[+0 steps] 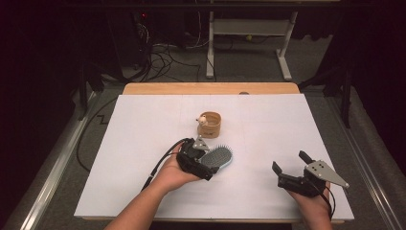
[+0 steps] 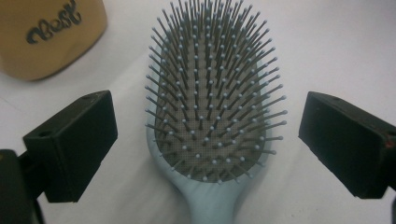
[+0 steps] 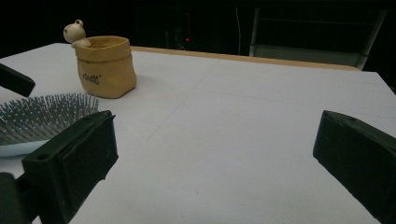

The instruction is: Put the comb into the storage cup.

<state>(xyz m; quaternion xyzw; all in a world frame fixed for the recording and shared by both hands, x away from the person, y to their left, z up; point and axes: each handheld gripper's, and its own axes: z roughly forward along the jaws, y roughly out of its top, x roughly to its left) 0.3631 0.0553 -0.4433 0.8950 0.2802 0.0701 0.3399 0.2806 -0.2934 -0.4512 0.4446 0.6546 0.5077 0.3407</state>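
while the left hand-held gripper (image 1: 207,160) hangs over the hairbrush (image 1: 218,156) with its jaws spread wide, one on each side of the paddle and neither pad pressing on it, the step in hand reads as the approach to a grasp of the brush. the hairbrush lies bristles up on the white desk (image 1: 143,124), near the middle, just in front of the small tan pouch-shaped pot (image 1: 209,124) with a little figure on its rim; in the left gripper view its pale blue body (image 2: 212,200) narrows toward the handle between the two black jaws, and the tan pot (image 2: 49,32) stands at the upper left. the jaws bracket the widest part of the head, so a sound grip likely calls for drawing back toward the neck or handle, where the body is slimmer, and lowering until the pads meet the plastic edge rather than the bristles. closing should be even from both sides, lest the brush slide or pivot on the smooth sheet toward the pot. the right hand-held gripper (image 1: 291,167) rests at the near right of the desk, well apart, jaws open and holding nothing; in its own view the brush (image 3: 44,116) and the pot (image 3: 106,67) lie off to the left.
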